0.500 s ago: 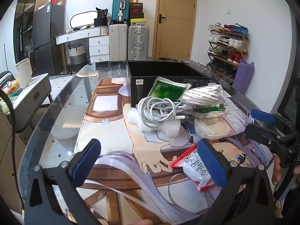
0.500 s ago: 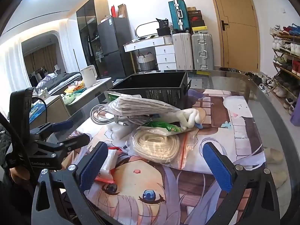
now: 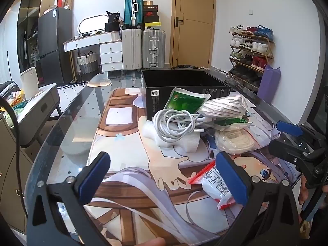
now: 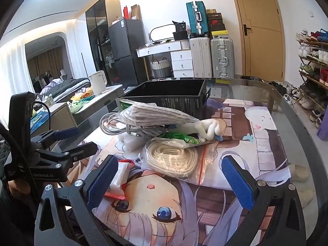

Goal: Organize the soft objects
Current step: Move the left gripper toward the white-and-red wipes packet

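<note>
Nothing has visibly moved since half a second ago; both grippers hover in the same places over the near end of the table, and the pile lies as it did. Soft things sit heaped on a printed cartoon mat (image 3: 127, 153) that covers the glass table (image 3: 67, 127); a coil of white cable (image 3: 176, 123) rests on a piece of white foam wrap (image 3: 184, 141); beside it a clear zip bag of cream cord (image 4: 172, 160) lies flat, its red seal strip toward the right gripper; over these leans a clear bag of grey-and-white striped fabric (image 4: 155, 114), with a green packet (image 3: 184, 102) propped against the box behind and a second green wrapper (image 4: 180, 138) tucked under the striped bag; a knotted white cloth piece (image 4: 209, 129) pokes out on the far side of the pile. A small white pouch with a red zip strip (image 3: 215, 182) lies nearest, apart from the heap, just beyond the left gripper's right finger. An open black box (image 3: 184, 82) stands behind the pile, touching it, and appears empty as far as its interior shows. Left gripper (image 3: 164, 176) has its jaws wide apart over bare mat, clamping nothing; right gripper (image 4: 170, 180) likewise stands spread, the cord bag just ahead between its blue pads (image 4: 237, 182) but untouched. Suitcases, a shoe rack and a door line the far wall.
</note>
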`<state>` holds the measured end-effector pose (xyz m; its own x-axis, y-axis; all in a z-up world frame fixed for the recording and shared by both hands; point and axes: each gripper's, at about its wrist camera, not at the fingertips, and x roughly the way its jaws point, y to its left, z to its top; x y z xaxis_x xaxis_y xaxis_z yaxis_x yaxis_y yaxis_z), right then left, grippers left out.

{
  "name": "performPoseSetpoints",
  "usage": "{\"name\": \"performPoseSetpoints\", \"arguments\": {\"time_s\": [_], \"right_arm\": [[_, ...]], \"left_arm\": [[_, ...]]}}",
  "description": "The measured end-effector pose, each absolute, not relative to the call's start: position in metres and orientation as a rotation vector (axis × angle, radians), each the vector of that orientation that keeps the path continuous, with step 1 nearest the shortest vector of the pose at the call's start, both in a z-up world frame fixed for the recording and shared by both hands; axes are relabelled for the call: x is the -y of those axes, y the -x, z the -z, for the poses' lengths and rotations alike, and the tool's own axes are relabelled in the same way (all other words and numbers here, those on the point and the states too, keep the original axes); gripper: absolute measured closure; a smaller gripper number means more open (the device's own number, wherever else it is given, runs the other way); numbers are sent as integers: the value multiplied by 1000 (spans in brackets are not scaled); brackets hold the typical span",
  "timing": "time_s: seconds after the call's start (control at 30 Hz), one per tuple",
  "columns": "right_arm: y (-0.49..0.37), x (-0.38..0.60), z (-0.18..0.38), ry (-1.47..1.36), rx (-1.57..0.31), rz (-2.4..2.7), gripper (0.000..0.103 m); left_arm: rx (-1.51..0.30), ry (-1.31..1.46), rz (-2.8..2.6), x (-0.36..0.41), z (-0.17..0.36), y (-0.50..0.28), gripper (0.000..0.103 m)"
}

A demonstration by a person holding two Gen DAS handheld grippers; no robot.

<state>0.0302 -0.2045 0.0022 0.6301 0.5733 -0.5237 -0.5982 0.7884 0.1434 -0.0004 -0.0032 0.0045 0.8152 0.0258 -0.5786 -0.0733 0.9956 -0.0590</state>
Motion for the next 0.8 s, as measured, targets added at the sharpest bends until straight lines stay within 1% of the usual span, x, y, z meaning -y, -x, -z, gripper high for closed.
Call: {"name": "performPoseSetpoints", "arguments": {"time_s": [0.8], "right_arm": [[-29,205,-3,51,-574,-673,0]], "left_arm": [[-686,100,-65,-3,2,-5,0]]}}
